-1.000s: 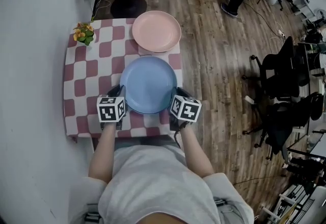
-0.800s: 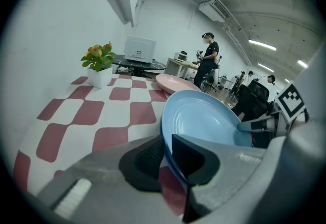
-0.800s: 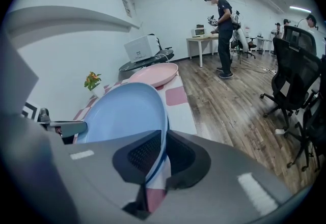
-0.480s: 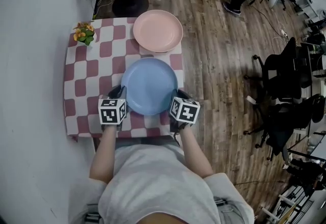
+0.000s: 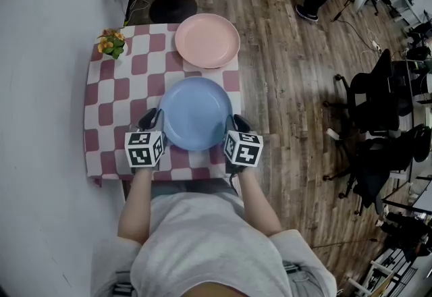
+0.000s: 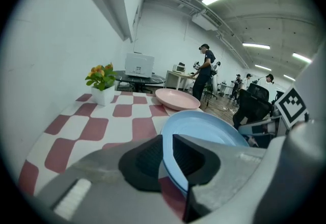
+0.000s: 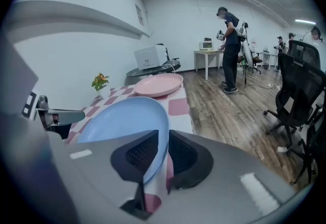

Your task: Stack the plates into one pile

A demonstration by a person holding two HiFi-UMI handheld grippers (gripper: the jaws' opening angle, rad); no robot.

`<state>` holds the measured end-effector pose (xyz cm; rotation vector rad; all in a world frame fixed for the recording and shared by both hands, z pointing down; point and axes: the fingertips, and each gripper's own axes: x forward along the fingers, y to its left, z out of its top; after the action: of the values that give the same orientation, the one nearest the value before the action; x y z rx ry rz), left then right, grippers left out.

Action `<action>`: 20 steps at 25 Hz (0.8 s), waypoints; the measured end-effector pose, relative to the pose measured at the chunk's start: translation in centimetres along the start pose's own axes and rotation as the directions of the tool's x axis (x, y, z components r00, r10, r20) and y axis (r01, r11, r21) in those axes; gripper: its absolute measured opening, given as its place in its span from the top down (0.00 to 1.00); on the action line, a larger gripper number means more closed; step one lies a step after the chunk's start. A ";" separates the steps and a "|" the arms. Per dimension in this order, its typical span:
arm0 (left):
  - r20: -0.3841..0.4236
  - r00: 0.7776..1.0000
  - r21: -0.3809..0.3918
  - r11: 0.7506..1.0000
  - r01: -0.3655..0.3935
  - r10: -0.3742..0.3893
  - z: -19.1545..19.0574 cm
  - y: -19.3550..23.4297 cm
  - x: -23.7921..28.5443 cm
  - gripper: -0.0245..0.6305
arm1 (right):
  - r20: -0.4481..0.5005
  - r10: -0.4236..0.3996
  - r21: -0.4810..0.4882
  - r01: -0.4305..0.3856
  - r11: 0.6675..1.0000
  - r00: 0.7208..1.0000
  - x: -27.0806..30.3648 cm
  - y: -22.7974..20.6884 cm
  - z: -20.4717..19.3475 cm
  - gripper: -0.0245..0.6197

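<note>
Blue plate lies on the checked tablecloth straight ahead of the person, flanked by both tools: the left gripper straddles its left rim and the right gripper its right rim. Both sets of jaws are opening, and the rim stands between the pads with slack showing, so I judge it released rather than pinched. Being round, it has no long axis to line up. The pink plate sits beyond it, at the table's far right corner, its near edge just beside the blue one's far edge; the carry would run forward and slightly right, which puts the right gripper nearer. No brand or legible writing shows; the grippers' cubes bear only black-and-white square patterns.
</note>
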<state>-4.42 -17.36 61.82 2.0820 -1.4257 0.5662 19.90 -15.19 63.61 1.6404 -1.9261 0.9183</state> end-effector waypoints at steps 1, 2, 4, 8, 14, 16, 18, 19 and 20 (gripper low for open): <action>0.034 0.999 0.010 1.000 -0.004 0.004 0.8 0.0 -0.4 0.89 | 0.036 0.005 -0.016 -0.004 1.000 0.999 -0.4 0.2 0.8 0.86; 0.070 0.998 0.020 1.000 -0.007 0.005 1.7 -0.1 -1.0 0.94 | 0.071 0.012 -0.033 -0.009 0.999 0.997 -0.9 0.6 1.6 0.89; 0.138 0.990 0.043 0.999 -0.002 -0.004 3.5 -0.6 -2.1 0.95 | 0.143 0.034 -0.065 -0.024 0.998 0.989 -2.1 1.4 3.3 0.96; 0.253 0.967 0.107 0.994 0.017 -0.043 7.1 -1.9 -4.5 0.96 | 0.279 0.081 -0.109 -0.052 0.993 0.957 -5.0 3.1 6.9 0.96; 0.397 0.913 0.154 0.987 0.041 -0.100 11.7 -3.3 -8.4 0.96 | 0.443 0.106 -0.151 -0.042 0.988 0.890 -9.9 4.5 11.2 0.96; 0.438 0.891 0.169 0.984 0.051 -0.121 13.1 -3.9 -9.6 0.96 | 0.492 0.112 -0.154 -0.040 0.987 0.863 -11.7 4.8 12.3 0.96; 0.478 0.867 0.185 0.981 0.059 -0.142 14.4 -4.4 -11.0 0.96 | 0.535 0.118 -0.158 -0.039 0.987 0.836 -13.5 5.1 13.4 0.96; 0.497 0.855 0.191 0.979 0.063 -0.152 15.0 -4.7 -11.7 0.96 | 0.555 0.121 -0.160 -0.037 0.986 0.823 -14.3 5.3 13.9 0.96; 0.514 0.842 0.198 0.978 0.068 -0.163 15.6 -4.9 -12.4 0.96 | 0.574 0.124 -0.163 -0.035 0.986 0.809 -15.1 5.5 14.4 0.96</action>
<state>-3.59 -17.29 41.30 2.5798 -1.5632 0.0546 18.72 -15.01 42.04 1.9144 -2.4053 0.2858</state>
